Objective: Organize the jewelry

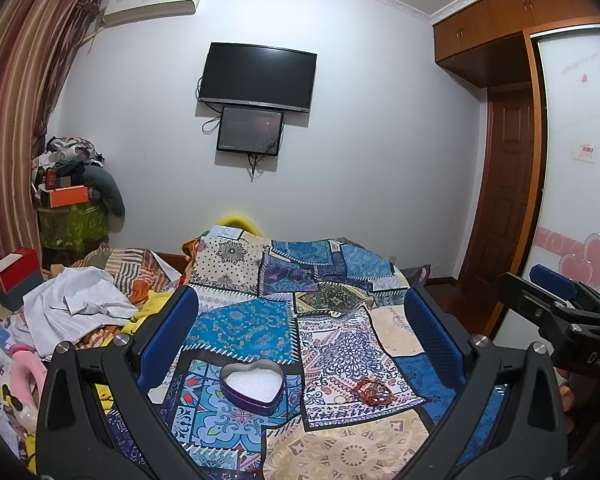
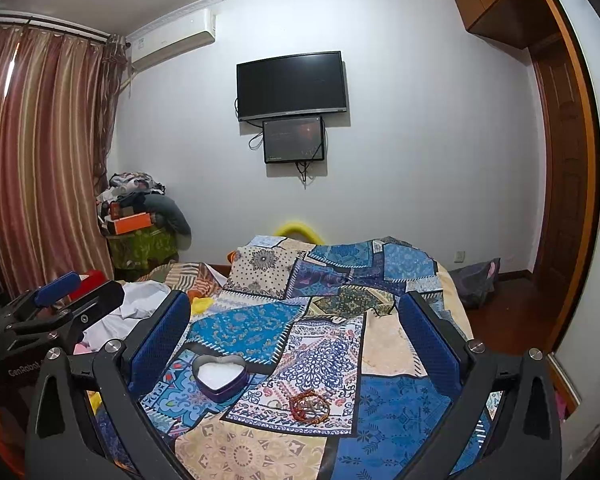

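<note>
A purple heart-shaped tin (image 1: pixel 251 385) with white padding inside lies open on the patchwork bedspread (image 1: pixel 260 280); it also shows in the right wrist view (image 2: pixel 220 376). A small heap of red and orange bracelets (image 1: pixel 374 391) lies to its right, also in the right wrist view (image 2: pixel 309 405). My left gripper (image 1: pixel 300 320) is open and empty, held above the tin. My right gripper (image 2: pixel 294 328) is open and empty, held above the bracelets. Each gripper shows at the edge of the other's view, the right one (image 1: pixel 556 300) and the left one (image 2: pixel 60 300).
A pile of white and striped clothes (image 1: pixel 80 300) lies on the bed to the left. A red box (image 1: pixel 16 276) and stacked clutter (image 1: pixel 72 200) stand by the curtain. A TV (image 1: pixel 256 78) hangs on the far wall. A wardrobe (image 1: pixel 572 160) and door are on the right.
</note>
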Motion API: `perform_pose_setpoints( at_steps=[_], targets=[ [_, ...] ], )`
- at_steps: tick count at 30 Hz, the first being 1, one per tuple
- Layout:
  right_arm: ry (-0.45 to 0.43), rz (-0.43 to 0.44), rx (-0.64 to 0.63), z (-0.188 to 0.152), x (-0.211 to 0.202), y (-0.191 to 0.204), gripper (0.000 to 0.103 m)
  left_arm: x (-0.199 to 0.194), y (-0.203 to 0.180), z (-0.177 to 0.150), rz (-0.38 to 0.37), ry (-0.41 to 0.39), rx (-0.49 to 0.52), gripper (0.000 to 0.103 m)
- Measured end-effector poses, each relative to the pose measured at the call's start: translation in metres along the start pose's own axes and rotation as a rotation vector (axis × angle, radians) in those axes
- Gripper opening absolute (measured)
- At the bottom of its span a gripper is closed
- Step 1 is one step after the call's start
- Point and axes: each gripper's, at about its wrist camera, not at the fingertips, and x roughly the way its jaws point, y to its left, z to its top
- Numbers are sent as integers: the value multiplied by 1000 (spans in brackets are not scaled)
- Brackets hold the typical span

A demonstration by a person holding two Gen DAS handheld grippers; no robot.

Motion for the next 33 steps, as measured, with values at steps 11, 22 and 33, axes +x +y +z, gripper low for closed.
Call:
perform_pose_setpoints(
  at_steps=[11,22,33],
  targets=[
    [74,-33,27,-14,31,-24,103,36,-3,-9,7,68,5,103],
    [230,-144,42,-49,72,-72,103,124,-14,-52,-26,338,17,103],
    [422,-122,20,-90,106,-94,103,188,-24,-119,-27,609,28,97]
  ],
)
